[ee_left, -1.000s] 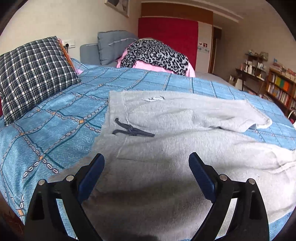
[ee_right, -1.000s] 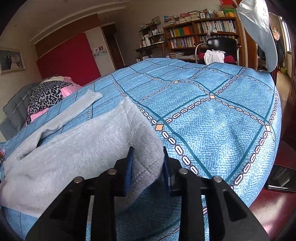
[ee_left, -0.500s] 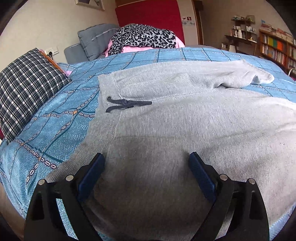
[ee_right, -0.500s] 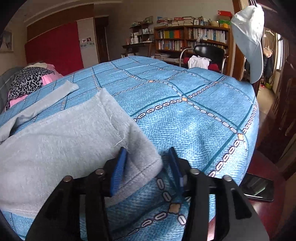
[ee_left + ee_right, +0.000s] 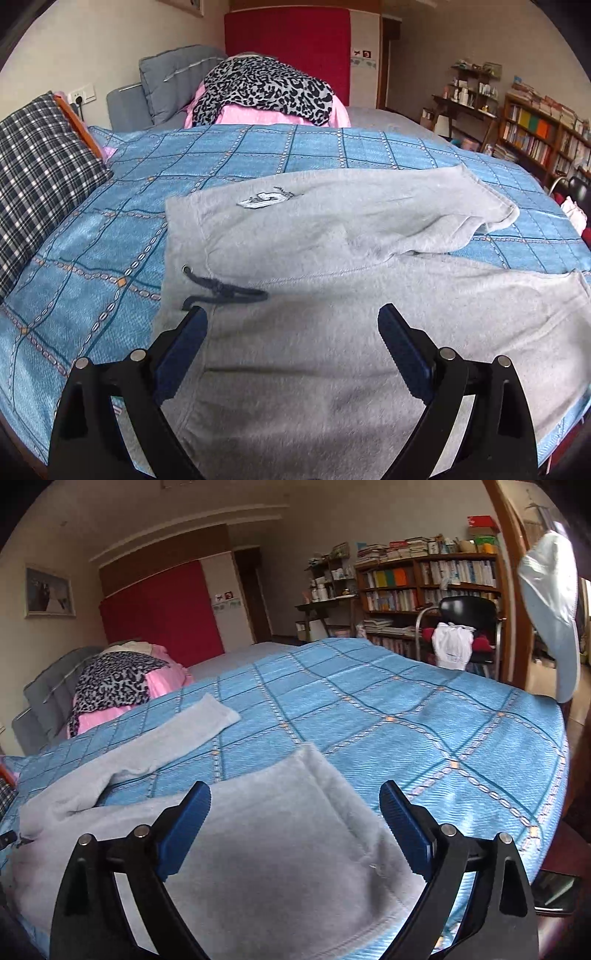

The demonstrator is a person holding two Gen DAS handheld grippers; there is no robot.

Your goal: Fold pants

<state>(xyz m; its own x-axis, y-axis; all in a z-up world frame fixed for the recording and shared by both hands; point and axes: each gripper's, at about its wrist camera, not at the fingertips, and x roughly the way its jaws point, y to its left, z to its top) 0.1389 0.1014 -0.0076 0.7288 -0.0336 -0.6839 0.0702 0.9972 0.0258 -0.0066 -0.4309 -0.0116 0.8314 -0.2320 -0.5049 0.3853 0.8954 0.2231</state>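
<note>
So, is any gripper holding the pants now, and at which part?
No. Both are open: the left gripper above the pants near the waistband, the right gripper above a leg cuff.

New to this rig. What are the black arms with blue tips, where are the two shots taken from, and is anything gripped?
No robot here: a person holds a two-finger gripper in each hand, with a fisheye camera on each looking forward along its fingers. The black arms with blue pads are those fingers. One picture comes from the left gripper, the other from the right gripper.

Grey pants lie spread on a bed with a blue patterned bedspread. The left view faces the waistband and its dark drawstring; the right view faces a leg hem.

Both grippers are open above the fabric, holding nothing. A plaid pillow lies on the bed beyond the pants.
</note>
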